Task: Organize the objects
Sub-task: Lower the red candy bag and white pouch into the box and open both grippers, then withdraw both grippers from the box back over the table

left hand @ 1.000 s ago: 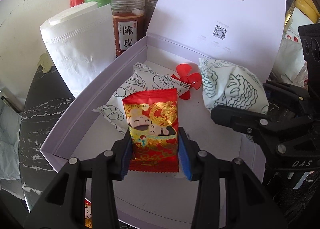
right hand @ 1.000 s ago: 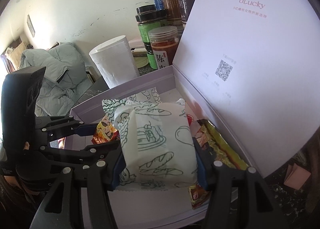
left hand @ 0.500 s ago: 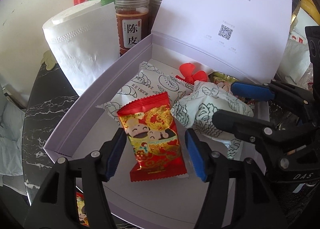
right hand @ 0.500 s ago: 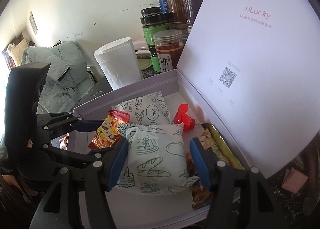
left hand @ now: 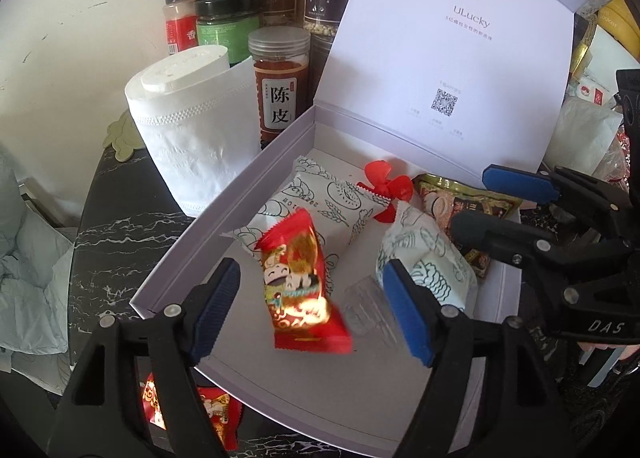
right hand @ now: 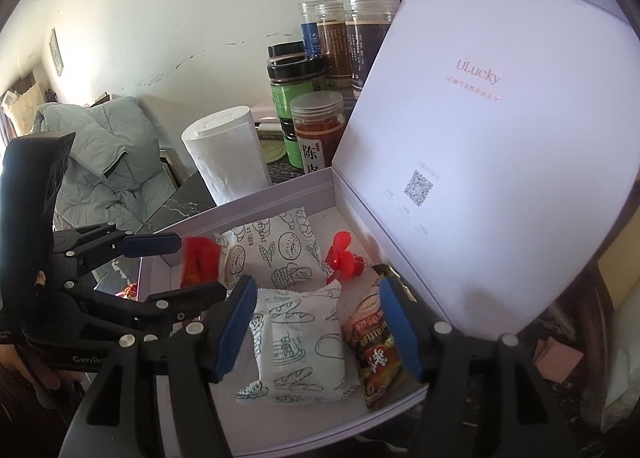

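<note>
An open lilac gift box (left hand: 224, 218) (right hand: 256, 198) holds the snacks. A red snack packet (left hand: 300, 286) lies blurred inside it, between the wide-open fingers of my left gripper (left hand: 312, 306) and touching neither; it shows blurred in the right wrist view (right hand: 200, 262). A white bread-print packet (right hand: 298, 346) (left hand: 424, 258) lies in the box between the open fingers of my right gripper (right hand: 318, 326), free of them. A second white packet (left hand: 316, 202) (right hand: 276, 250), a red bow (left hand: 388, 188) (right hand: 342, 256) and a dark snack bag (right hand: 376, 354) (left hand: 468, 210) also lie in the box.
A white tissue roll (left hand: 192, 130) and several jars (left hand: 280, 82) stand behind the box against the wall. Another red packet (left hand: 208, 414) lies on the black marble table (left hand: 116, 234) by the box's near corner. Clutter lies at the right (left hand: 584, 130).
Both grippers have opened and let go. The red packet dropped from the left gripper into the box; the white packet dropped from the right gripper. Both grippers have drawn back.
</note>
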`<action>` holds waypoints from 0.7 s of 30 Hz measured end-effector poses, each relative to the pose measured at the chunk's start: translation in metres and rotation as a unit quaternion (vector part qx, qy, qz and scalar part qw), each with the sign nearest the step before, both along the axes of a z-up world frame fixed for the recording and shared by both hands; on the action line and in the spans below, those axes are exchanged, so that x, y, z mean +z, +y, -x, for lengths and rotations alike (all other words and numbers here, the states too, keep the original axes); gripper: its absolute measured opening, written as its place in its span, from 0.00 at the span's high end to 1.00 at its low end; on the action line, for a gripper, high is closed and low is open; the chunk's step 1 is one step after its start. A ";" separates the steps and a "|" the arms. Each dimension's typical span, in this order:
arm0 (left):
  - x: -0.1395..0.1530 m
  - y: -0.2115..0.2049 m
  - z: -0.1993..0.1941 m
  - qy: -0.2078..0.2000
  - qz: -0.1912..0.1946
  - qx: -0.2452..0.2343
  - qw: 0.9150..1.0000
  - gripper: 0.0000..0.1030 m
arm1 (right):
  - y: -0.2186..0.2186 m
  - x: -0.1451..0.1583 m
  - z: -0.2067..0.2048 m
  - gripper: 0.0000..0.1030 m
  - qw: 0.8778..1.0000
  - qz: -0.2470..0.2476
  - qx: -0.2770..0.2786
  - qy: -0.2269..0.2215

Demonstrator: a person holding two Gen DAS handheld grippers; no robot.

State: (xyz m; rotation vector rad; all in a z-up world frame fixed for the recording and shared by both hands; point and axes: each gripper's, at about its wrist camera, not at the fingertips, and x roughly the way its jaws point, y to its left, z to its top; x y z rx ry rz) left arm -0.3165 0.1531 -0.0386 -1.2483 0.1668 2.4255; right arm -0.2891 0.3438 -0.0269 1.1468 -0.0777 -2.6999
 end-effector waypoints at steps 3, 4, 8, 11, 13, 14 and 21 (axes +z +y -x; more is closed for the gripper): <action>0.005 -0.007 -0.003 0.008 -0.003 0.003 1.000 0.29 | -0.002 0.006 -0.003 0.37 1.000 -0.004 -0.001 0.006; 0.009 -0.006 -0.005 0.010 -0.004 0.004 1.000 0.29 | -0.003 0.008 -0.004 0.37 1.000 -0.005 -0.001 0.008; 0.024 -0.011 -0.012 0.019 -0.005 0.004 1.000 0.29 | -0.004 0.015 -0.009 0.37 1.000 -0.009 -0.002 0.017; 0.032 -0.012 -0.015 0.025 -0.010 -0.001 1.000 0.29 | -0.004 0.021 -0.012 0.36 1.000 -0.008 -0.006 0.022; 0.037 -0.014 -0.018 0.035 -0.005 0.004 0.999 0.29 | -0.005 0.023 -0.015 0.36 1.000 -0.012 -0.008 0.024; 0.039 -0.015 -0.019 0.038 -0.004 0.006 0.999 0.29 | -0.007 0.024 -0.016 0.36 1.000 -0.014 -0.008 0.024; 0.056 -0.022 -0.035 0.066 0.007 0.018 0.998 0.29 | -0.015 0.034 -0.028 0.34 0.999 -0.007 -0.004 0.033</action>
